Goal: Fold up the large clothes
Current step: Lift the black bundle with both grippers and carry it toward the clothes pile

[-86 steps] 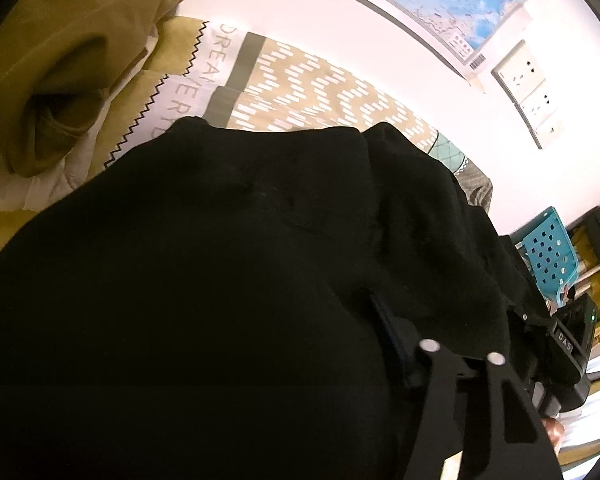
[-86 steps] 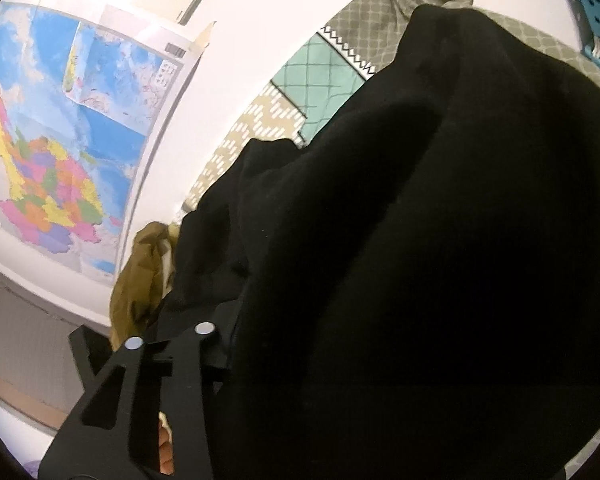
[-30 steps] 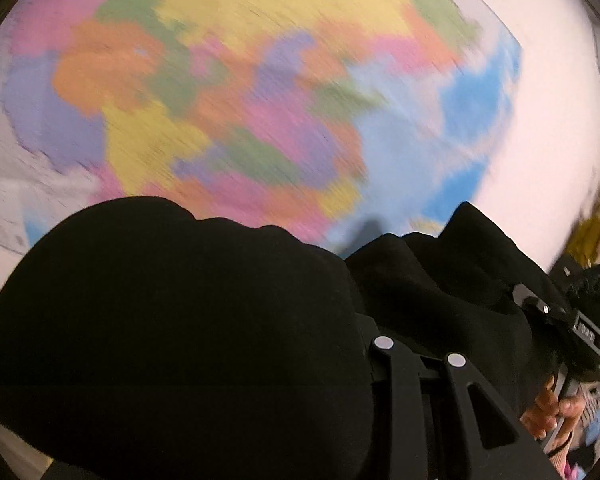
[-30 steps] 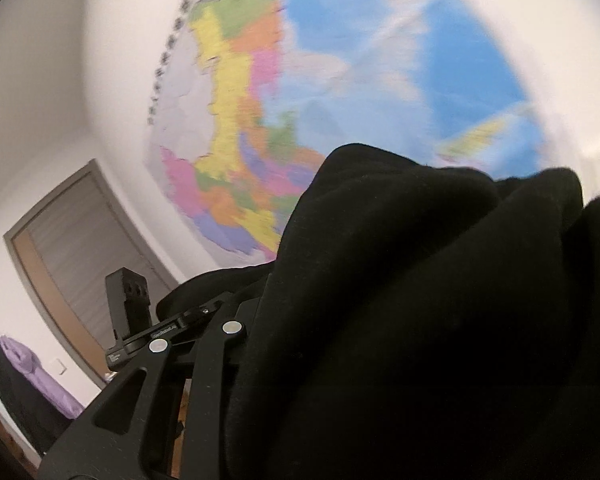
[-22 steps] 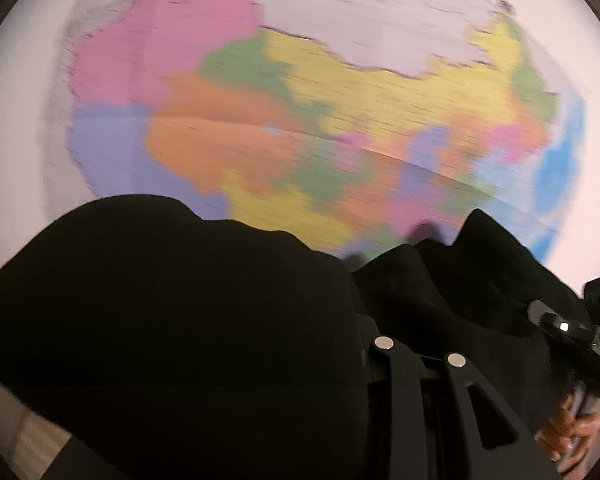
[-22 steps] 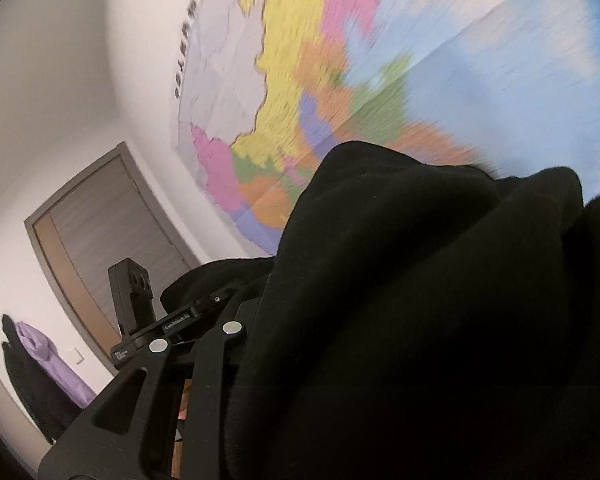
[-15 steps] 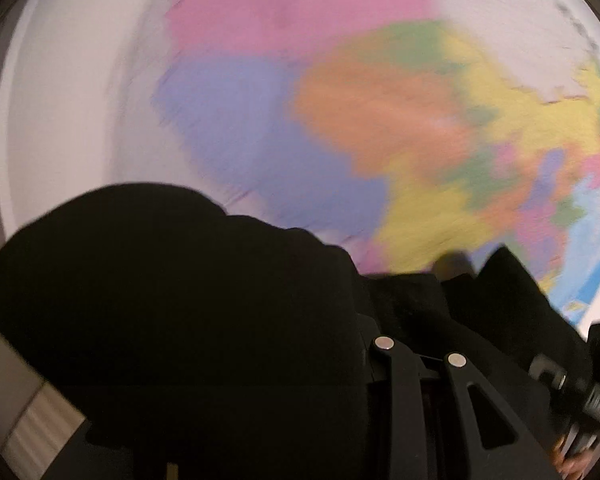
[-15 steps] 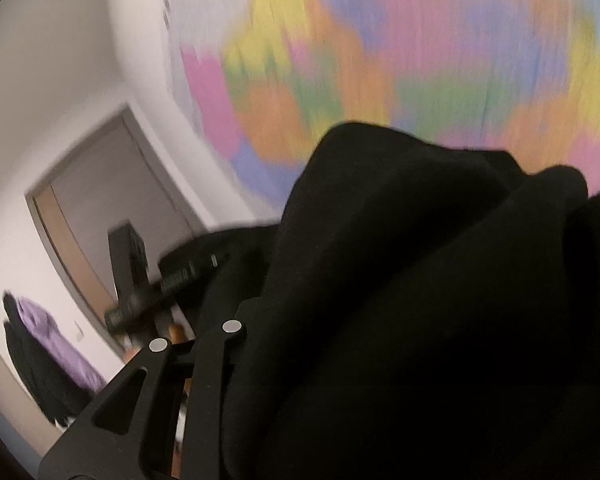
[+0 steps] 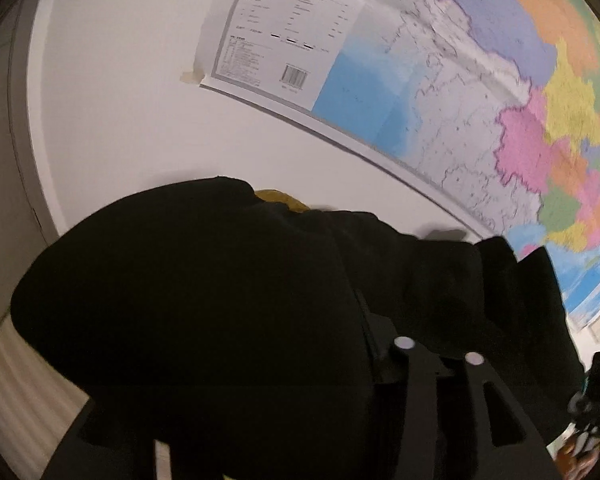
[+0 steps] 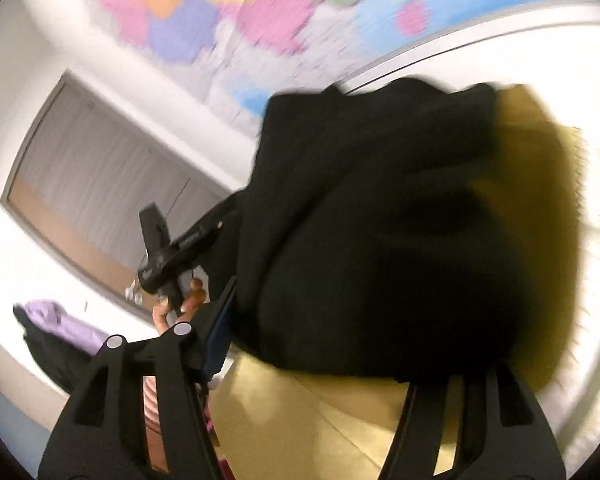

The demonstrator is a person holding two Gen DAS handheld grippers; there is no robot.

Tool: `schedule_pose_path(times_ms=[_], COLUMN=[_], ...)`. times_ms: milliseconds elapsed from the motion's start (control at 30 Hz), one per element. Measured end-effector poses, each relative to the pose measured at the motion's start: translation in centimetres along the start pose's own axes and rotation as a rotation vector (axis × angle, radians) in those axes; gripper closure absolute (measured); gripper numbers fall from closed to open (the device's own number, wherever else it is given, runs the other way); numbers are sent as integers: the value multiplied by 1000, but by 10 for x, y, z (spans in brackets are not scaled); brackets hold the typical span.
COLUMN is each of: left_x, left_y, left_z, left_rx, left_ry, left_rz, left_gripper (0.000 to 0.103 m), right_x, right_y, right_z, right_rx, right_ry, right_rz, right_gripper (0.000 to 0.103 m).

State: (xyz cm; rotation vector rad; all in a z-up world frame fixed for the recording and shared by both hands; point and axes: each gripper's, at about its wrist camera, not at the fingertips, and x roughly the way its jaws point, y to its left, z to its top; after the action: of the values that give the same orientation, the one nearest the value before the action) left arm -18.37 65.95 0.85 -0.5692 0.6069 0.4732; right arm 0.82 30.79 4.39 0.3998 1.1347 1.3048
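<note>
Since a second ago you've dropped from the map (image 9: 440, 92) toward yellow bedding (image 10: 300, 412); both claws, right (image 10: 300, 360) and left (image 9: 260, 340) (mostly hidden), are spreading around the black garment (image 10: 380, 240).

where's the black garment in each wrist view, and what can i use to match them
Left wrist: the black garment fills the lower half, draped over the left gripper, whose jaws are opening.
Right wrist: it bulges centre-right between the right gripper's opening jaws, blurred.
Shared landmark: the coloured wall map, upper right in the left view, top in the right.
</note>
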Motion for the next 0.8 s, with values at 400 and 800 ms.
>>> schedule_pose_path(times_ms=[400,800], left_x=[-15,19], left_y=[-35,17], left_z=[36,8], left_rx=[-11,-173], left_ry=[-80,-21], left_rz=[7,-7], left_gripper=[74,60], right_x=[-66,-38], right_y=[16,-48], right_z=[31,-46], right_rx=[-51,48], right_ry=[-270,-52], right_rz=[90,-76], right_gripper=[89,74])
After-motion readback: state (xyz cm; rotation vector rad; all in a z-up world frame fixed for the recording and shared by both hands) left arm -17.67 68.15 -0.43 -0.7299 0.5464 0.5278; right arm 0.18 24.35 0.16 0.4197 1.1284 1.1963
